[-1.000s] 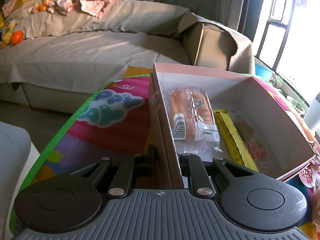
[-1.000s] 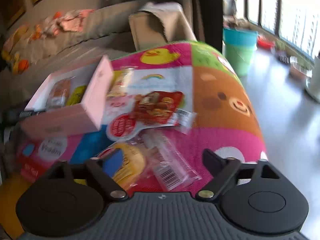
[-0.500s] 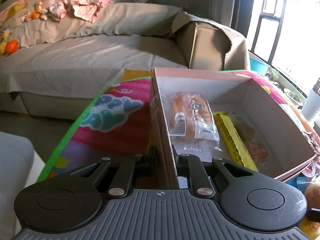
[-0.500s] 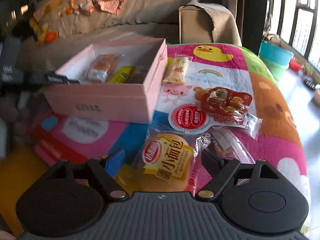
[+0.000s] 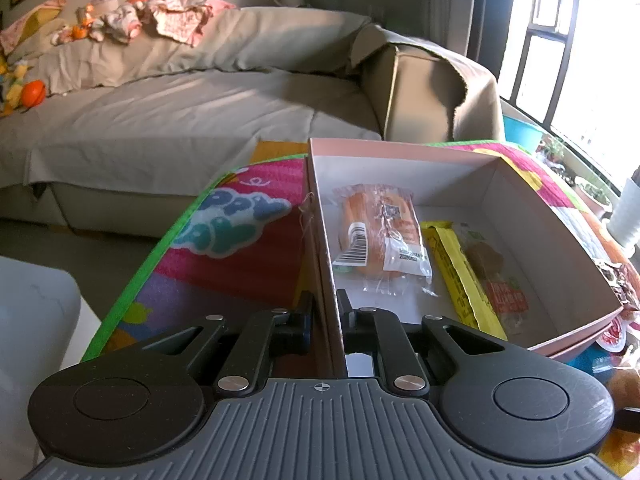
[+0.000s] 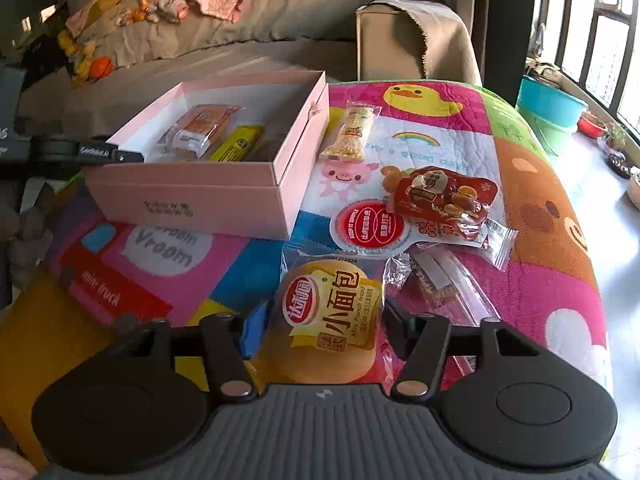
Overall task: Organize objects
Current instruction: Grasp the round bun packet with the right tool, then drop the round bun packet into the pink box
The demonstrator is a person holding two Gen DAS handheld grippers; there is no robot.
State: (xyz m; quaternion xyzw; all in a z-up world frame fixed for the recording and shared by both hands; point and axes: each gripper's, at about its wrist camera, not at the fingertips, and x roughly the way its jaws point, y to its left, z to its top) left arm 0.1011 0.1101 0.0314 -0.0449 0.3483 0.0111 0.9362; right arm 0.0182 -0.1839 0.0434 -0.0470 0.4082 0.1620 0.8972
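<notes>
While left claw (image 5: 324,312) clamps box wall (image 5: 326,264), right claw (image 6: 320,320) closing (bun packet (image 6: 332,320) between).

Bread packet's (image 6: 332,320) near end hidden behind claw body.

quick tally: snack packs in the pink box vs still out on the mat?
In the pink box: 2, orange bread pack and yellow snack pack
On the mat: 5, small bread bun pack, red-lidded cup, red snack pouch, cereal bar, clear wrapped bar
Total: 7
</notes>
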